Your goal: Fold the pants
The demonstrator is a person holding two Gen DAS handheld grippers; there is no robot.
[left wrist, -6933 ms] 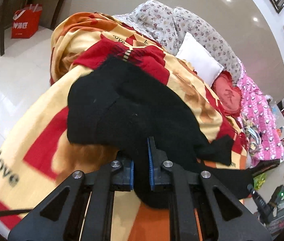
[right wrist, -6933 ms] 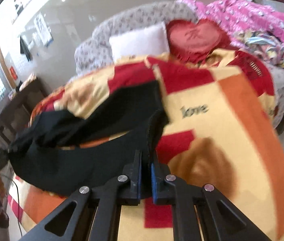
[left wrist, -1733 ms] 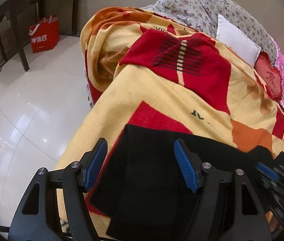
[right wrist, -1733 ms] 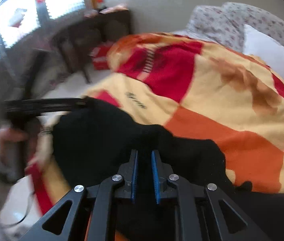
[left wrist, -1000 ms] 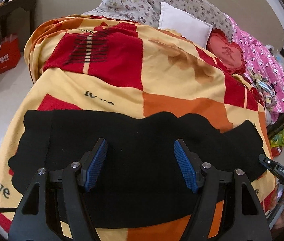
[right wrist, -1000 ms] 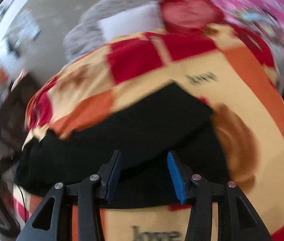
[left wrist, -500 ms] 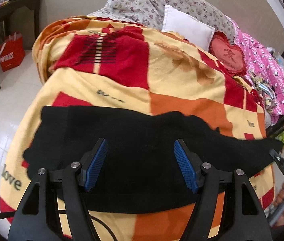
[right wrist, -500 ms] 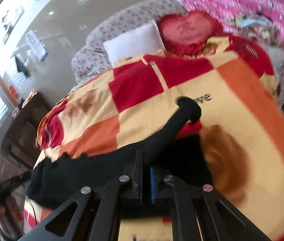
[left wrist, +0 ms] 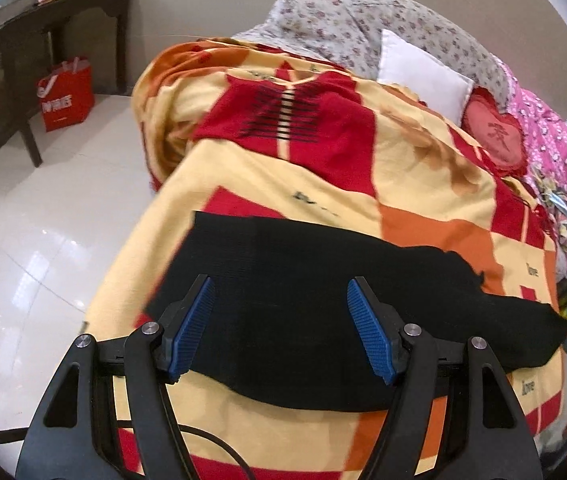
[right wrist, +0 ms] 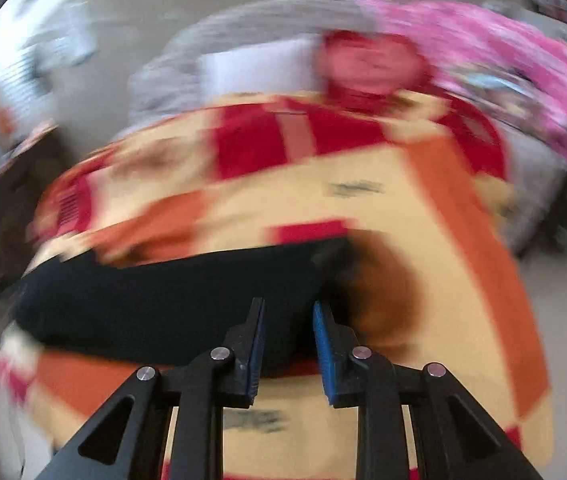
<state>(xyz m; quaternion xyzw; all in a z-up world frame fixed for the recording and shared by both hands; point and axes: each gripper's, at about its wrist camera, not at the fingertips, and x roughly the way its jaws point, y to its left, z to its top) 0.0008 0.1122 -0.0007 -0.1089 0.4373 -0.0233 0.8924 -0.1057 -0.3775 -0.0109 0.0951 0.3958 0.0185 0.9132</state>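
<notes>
Spread over the bed, a patchwork blanket [left wrist: 423, 184] carries the black pants [left wrist: 323, 280], folded lengthwise into a band. Left tool [left wrist: 279, 328] hangs spread and empty; right tool [right wrist: 288, 344], just reopening, grips nothing. Next comes pinching one end for the crosswise fold.

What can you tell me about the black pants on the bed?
The black pants are plain, soft-looking cloth with no pattern. They lie flat in a long folded band across the yellow, red and orange blanket, touching only it. One end has a ragged edge. Neither gripper is holding them.
</notes>
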